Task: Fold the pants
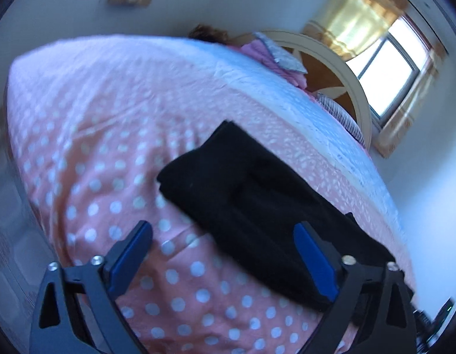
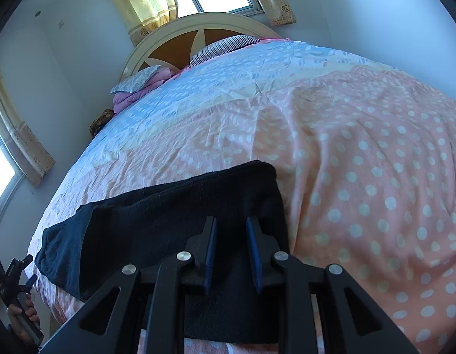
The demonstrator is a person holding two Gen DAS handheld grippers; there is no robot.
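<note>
1. Bed point(image 2: 360, 153): pink polka-dot cover, blue band toward headboard.
2. Folded black pants point(image 2: 169, 215) flat on cover, beneath right jaws.
3. Pillows point(image 2: 222, 45) far ahead of jaws.

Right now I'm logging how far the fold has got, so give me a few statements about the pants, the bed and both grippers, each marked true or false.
1. The black pants lie folded on the polka-dot bedspread. True.
2. The left gripper is clamped on the pants. False: its jaws stand wide apart with nothing between them.
3. The right gripper hangs over the pants with a narrow gap between its jaws. True.
4. The pants hang over the headboard. False: they lie near the foot end, far from it.
5. A striped pillow rests against the headboard. True.
</note>
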